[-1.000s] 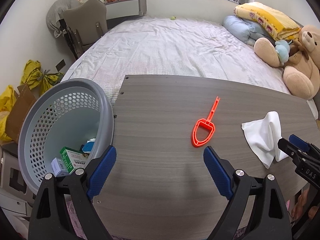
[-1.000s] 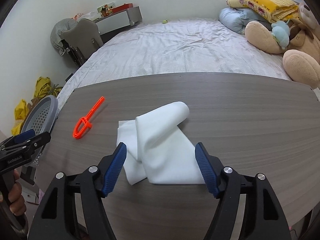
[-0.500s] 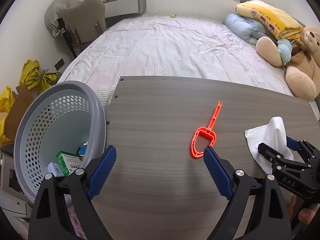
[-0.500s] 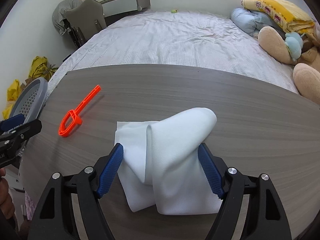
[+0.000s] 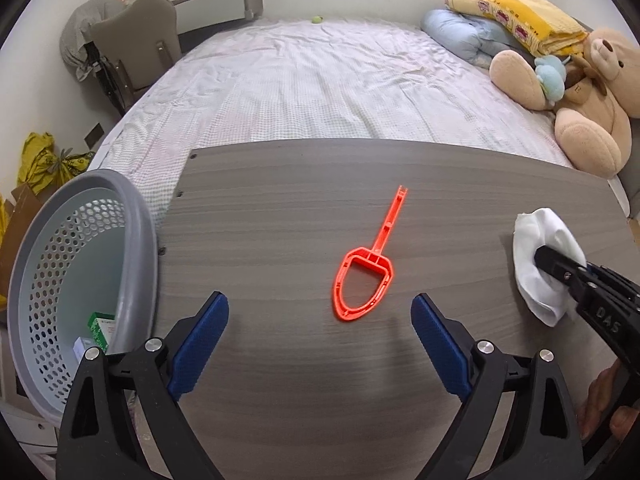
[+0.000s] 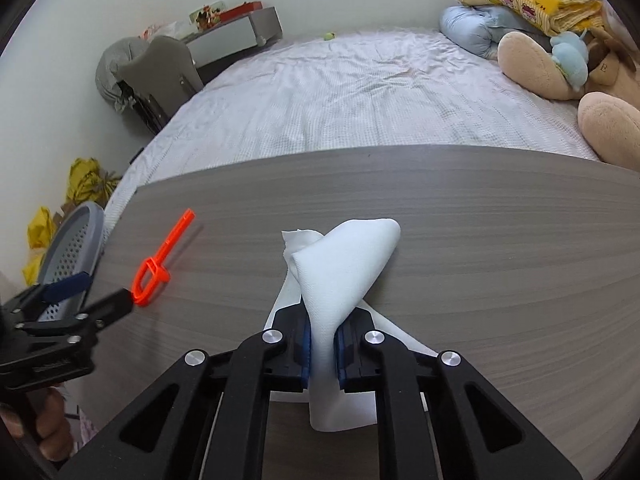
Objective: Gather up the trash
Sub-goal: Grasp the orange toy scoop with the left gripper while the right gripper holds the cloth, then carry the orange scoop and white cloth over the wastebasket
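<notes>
Right wrist view first: my right tongs point(image 6: 322, 346) are closing on the tissue point(image 6: 348, 264), and I see the white sheet squeezed between the blue pads point(image 6: 305, 346), its folded top standing up beyond them while a loose flap lies on the tabletop point(image 6: 500, 248) below. From the left wrist view the same tissue sits at the right edge of the tabletop, bunched around the black tip of the right tongs, with fingers of the hand holding them showing at the lower right corner. My left tongs point(image 5: 320, 334) are spread wide with nothing between their pads, hovering over the near part of the tabletop. Just beyond them, slightly right of centre, lies the orange scoop point(image 5: 362, 284), flat on the wood, its open loop toward me and its thin handle pointing away to the far right. In the right wrist view the tip of the left tongs appears close beside the scoop's loop, though I cannot tell whether they touch. Off the left edge of the tabletop stands the grey basket point(image 5: 138, 216), perforated walls, with a green box point(image 5: 100, 330) and another small carton at the bottom. Beyond the tabletop stretches the bed point(image 5: 320, 92), with a teddy bear point(image 5: 584, 92) at its right.
</notes>
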